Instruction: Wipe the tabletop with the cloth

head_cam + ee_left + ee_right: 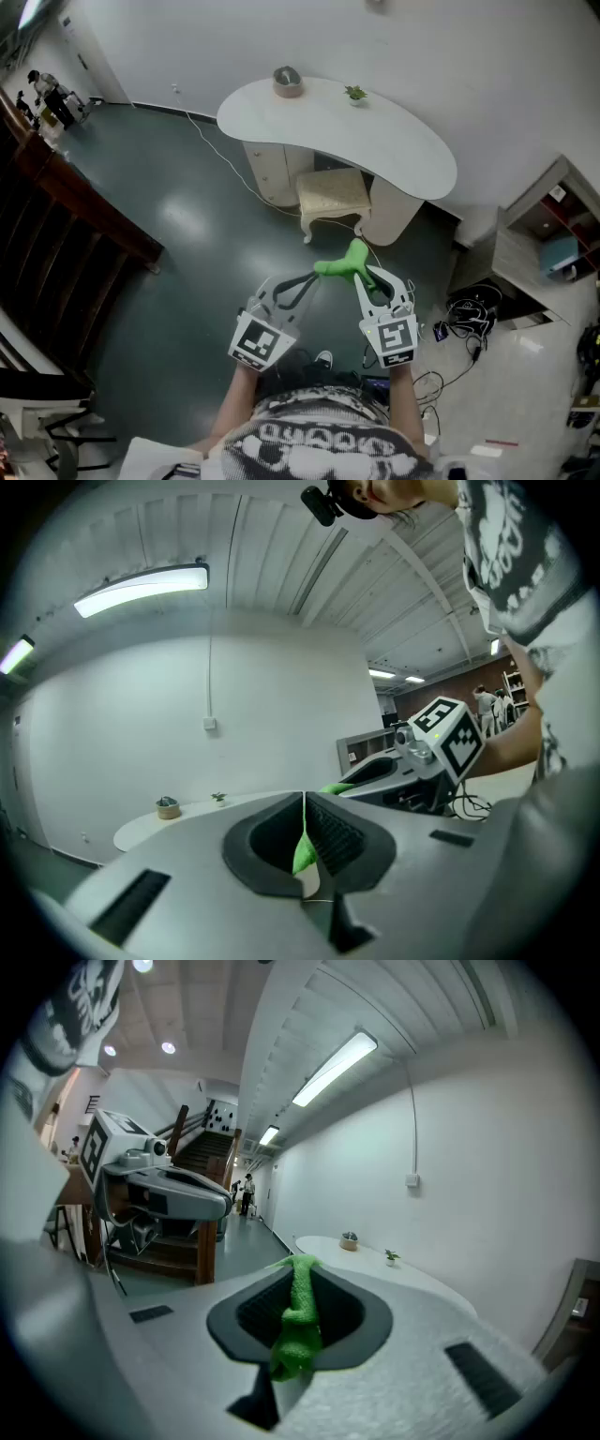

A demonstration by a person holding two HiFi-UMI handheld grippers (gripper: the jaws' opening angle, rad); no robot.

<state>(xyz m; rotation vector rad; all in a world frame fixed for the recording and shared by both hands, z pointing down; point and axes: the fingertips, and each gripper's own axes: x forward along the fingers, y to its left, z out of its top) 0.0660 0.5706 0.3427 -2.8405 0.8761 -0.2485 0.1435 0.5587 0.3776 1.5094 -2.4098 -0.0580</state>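
A green cloth hangs stretched between both grippers, well short of the white curved tabletop ahead. My left gripper is shut on one end of the cloth, a thin green strip between its pads. My right gripper is shut on the other end, where the cloth bunches thick between the jaws. The two grippers are held close together above the dark floor.
On the tabletop stand a small bowl-like pot and a little green plant. A cream stool sits under the table. Cables lie on the floor at right, shelving beyond. A dark wooden stair rail runs at left.
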